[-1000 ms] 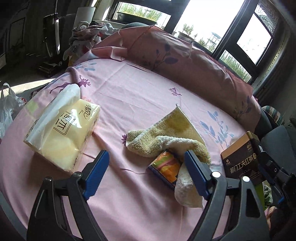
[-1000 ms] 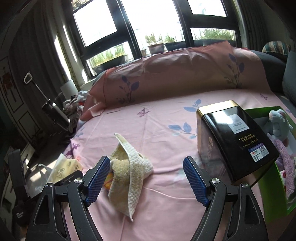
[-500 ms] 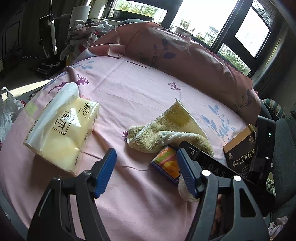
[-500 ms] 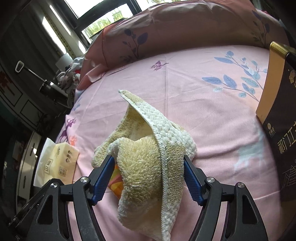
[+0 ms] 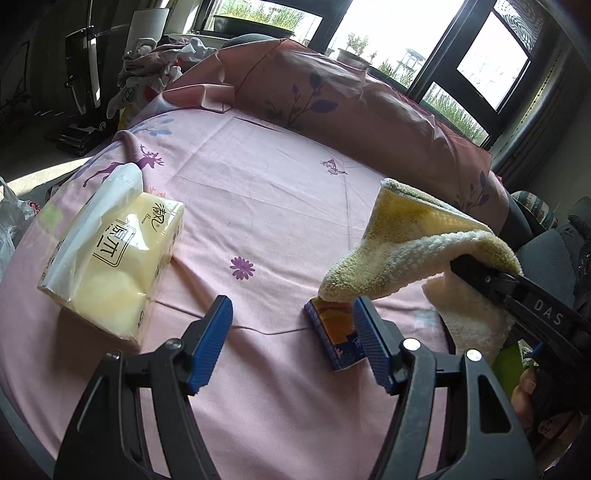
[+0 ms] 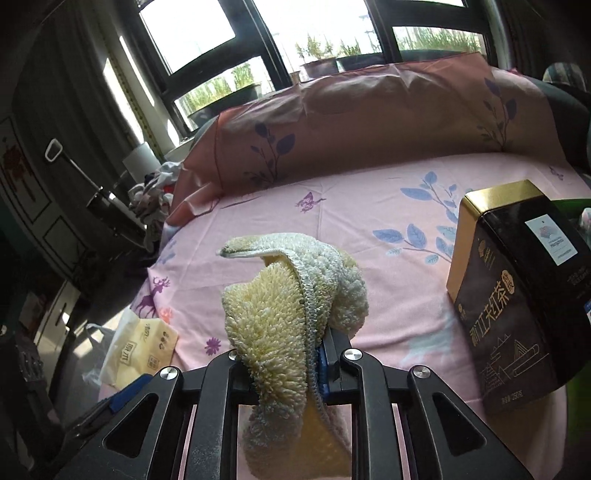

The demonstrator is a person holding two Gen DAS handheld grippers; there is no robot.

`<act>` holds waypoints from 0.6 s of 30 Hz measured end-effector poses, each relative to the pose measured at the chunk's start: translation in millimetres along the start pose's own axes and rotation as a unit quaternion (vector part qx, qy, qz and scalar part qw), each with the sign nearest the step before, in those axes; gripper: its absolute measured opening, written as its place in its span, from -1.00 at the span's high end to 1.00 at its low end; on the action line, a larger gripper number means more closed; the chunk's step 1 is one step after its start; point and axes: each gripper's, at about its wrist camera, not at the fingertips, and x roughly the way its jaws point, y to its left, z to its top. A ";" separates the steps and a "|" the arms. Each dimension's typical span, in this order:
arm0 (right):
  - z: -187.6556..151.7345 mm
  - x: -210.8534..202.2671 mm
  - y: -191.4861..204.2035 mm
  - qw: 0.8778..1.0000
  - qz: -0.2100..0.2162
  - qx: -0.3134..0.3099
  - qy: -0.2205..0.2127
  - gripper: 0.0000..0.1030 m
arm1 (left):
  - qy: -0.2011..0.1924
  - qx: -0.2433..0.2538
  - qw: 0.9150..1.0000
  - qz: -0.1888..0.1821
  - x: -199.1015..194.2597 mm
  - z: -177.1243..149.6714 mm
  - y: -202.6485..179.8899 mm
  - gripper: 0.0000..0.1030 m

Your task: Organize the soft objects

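You face a round bed under a pink cotton sheet printed with purple deer and blue leaves (image 5: pixel 280 206). A long pink bolster cushion with dark leaf prints (image 6: pixel 369 122) lines its far edge. Behind it, dark-framed windows (image 6: pixel 207 33) admit bright daylight past potted green plants on the sill (image 6: pixel 317 62). To your left, a heap of crumpled clothes (image 5: pixel 155 62) sits beside a dim grey floor (image 5: pixel 33 155) crossed by 1 sunlit patch.

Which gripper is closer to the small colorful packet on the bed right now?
Left. The left gripper is open right over the small packet, one finger beside it. The right gripper is farther right, clamping the yellow towel.
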 end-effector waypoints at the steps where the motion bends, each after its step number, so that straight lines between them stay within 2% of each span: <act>1: 1.8 -13.7 0.3 1.000 0.015 -0.005 -0.004 0.62 | -0.001 0.002 1.000 0.001 -0.4 -0.1 -0.6 -0.29; 4: 0.7 -49.7 3.9 0.999 0.013 -0.033 -0.017 0.62 | 0.001 0.007 1.000 0.004 0.4 -0.8 -3.0 -0.28; 8: -9.2 -80.8 1.4 0.998 0.033 -0.055 -0.003 0.62 | 0.012 0.013 1.000 -0.007 2.8 -2.1 -5.4 -0.28; 10: -14.8 -83.2 1.1 0.998 0.002 -0.070 0.002 0.62 | 0.014 0.016 1.000 -0.014 2.4 -3.1 -7.6 -0.28; 13: -22.6 -71.1 -7.8 0.996 -0.043 -0.075 0.027 0.62 | 0.034 0.034 0.998 -0.038 6.1 -6.5 -14.1 -0.28; 16: -35.3 -38.9 -17.4 0.993 -0.046 -0.070 0.086 0.62 | 0.061 0.057 0.995 -0.060 14.2 -12.5 -25.3 -0.29; 18: -43.3 -12.8 -21.6 0.989 -0.038 -0.065 0.124 0.62 | 0.068 0.069 0.994 -0.053 19.4 -16.7 -31.9 -0.29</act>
